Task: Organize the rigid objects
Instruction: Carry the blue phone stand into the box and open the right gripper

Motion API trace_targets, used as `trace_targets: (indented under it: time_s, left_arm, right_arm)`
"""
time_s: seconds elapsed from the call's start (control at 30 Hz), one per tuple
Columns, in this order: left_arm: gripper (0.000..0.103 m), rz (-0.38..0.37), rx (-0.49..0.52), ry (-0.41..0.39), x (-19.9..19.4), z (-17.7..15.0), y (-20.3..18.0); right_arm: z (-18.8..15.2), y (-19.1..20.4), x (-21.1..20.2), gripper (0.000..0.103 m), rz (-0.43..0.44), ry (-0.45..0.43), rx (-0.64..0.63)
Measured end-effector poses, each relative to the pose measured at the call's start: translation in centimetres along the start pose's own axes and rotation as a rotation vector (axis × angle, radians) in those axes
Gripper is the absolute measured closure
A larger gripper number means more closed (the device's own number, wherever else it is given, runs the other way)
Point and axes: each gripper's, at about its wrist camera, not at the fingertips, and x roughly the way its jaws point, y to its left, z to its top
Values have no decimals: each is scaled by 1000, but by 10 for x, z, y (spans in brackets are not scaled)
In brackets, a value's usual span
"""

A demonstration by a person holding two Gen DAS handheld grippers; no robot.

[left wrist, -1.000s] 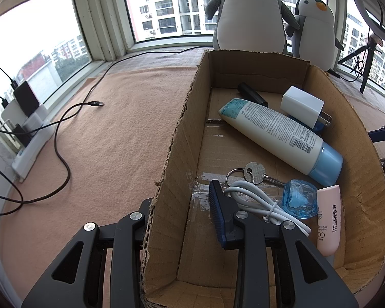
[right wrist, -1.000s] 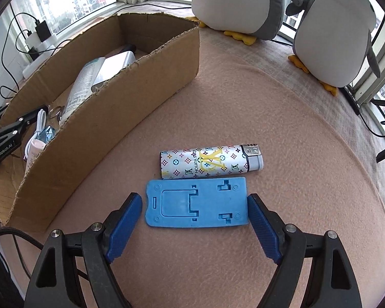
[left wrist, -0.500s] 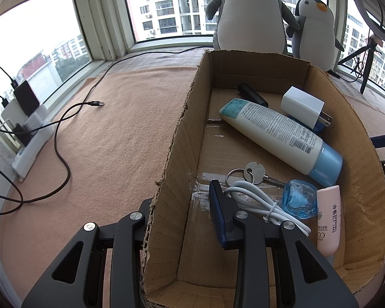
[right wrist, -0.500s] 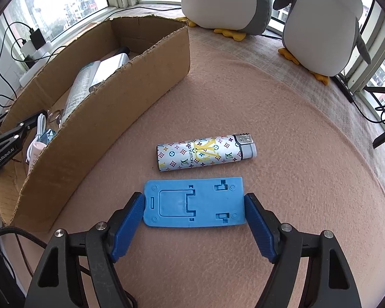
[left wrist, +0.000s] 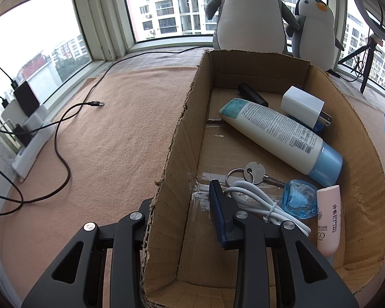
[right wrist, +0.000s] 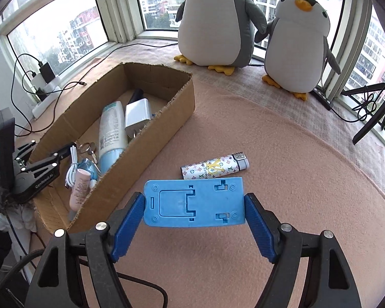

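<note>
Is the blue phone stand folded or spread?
Folded flat: the blue phone stand shows one slab, its hinged panels flush, clamped between the right gripper pads.

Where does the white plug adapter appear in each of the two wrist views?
Left wrist: white plug adapter lies upper right, at the far end of the cardboard box, its prongs pointing right.
Right wrist: adapter is left of centre, inside the box.
Shared landmark: the lotion tube beside it.

My right tool (right wrist: 193,224) now clamps the flat blue plastic stand (right wrist: 194,202) and has lifted it off the pink felt counter (right wrist: 282,154), away from the patterned cylindrical lighter (right wrist: 214,167) it lay beside.
</note>
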Motion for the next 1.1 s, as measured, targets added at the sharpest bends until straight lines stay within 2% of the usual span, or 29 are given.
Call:
trace_targets:
  time_s: [0.37, 0.73, 1.1]
  left_arm:
    - [72, 0, 0, 0, 0, 0, 0]
    - [72, 0, 0, 0, 0, 0, 0]
    - [72, 0, -1, -1, 0, 0, 0]
  right_arm:
    - [41, 39, -30, 28, 47, -105, -16]
    - [77, 85, -10, 28, 54, -128, -30]
    - [88, 110, 18, 28, 43, -113, -47]
